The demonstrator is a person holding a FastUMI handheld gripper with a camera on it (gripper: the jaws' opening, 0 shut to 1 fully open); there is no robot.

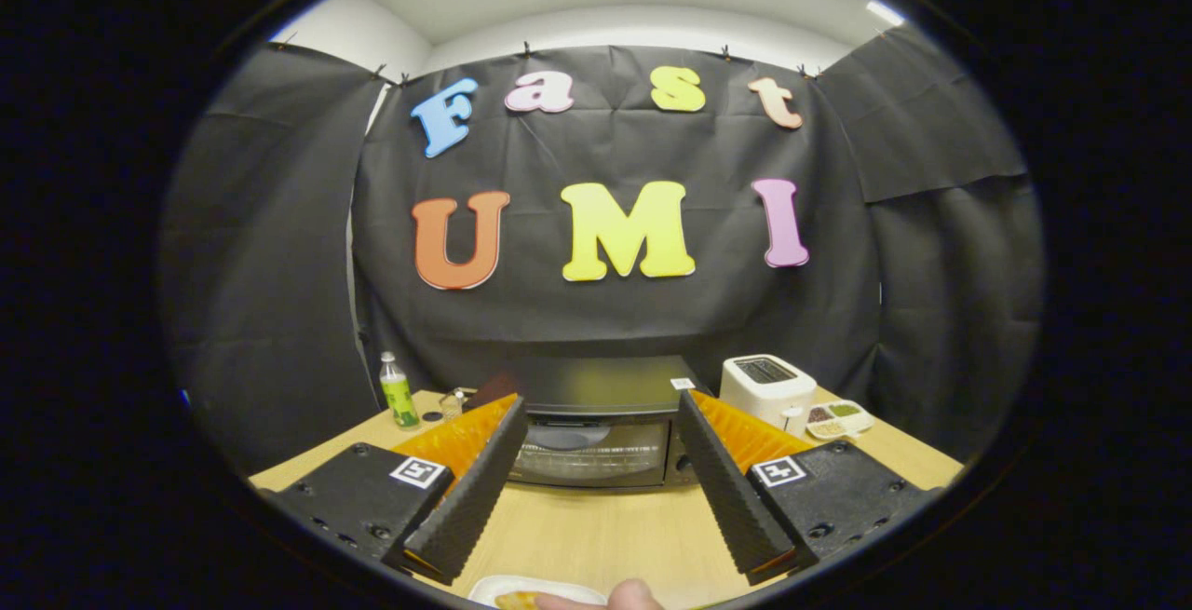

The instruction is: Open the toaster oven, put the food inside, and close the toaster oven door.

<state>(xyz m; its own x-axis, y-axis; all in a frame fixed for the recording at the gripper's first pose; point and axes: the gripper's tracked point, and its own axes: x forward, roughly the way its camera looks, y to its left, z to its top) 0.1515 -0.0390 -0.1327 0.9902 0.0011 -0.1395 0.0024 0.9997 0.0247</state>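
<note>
Gripper view: fingers (pixel 601 470) apart, empty – toaster oven (pixel 596 424) beyond, bottle (pixel 399 393), toaster (pixel 768 388) flanking.

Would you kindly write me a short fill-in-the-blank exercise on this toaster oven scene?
1. The hand-held gripper has its fingers ____, with nothing between them.
2. The toaster oven beyond the fingers has its door ____.
3. The white toaster stands to the ____ of the toaster oven.
4. The bottle with the green label stands to the ____ of the toaster oven.

Missing words: open; closed; right; left
</note>
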